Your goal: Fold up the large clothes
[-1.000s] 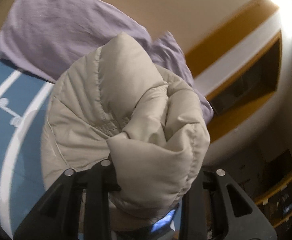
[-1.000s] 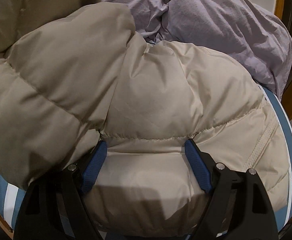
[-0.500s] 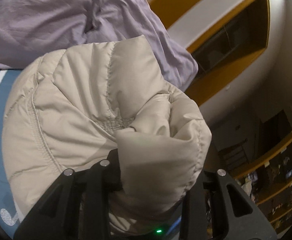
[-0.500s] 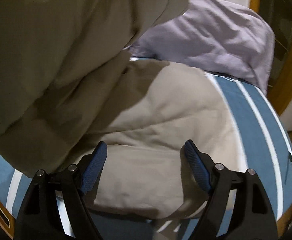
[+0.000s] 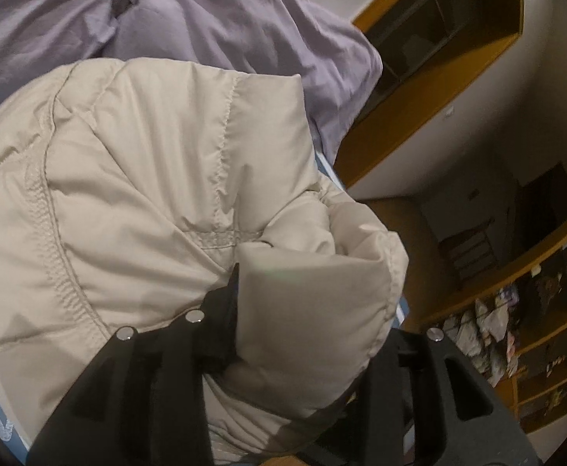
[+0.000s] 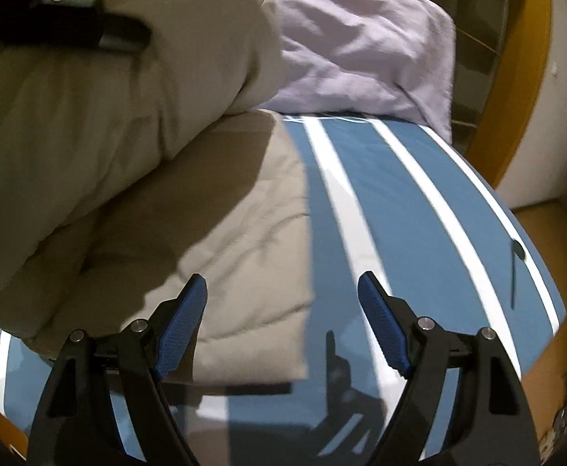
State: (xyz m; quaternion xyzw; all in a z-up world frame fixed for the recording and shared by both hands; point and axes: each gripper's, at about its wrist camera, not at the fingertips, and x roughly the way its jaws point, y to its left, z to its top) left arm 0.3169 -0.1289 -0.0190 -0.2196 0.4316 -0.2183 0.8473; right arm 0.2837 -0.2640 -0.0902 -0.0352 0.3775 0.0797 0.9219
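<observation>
Left claw [image 5: 310, 334], easing wider, pinches beige jacket [image 5: 147, 202].

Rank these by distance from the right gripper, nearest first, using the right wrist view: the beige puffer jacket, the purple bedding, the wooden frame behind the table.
1. Beige puffer jacket: its flat edge lies just ahead of the open right gripper, toward the left.
2. Purple bedding: bunched at the striped table's far end.
3. Wooden frame: beyond the table, upper right.
</observation>
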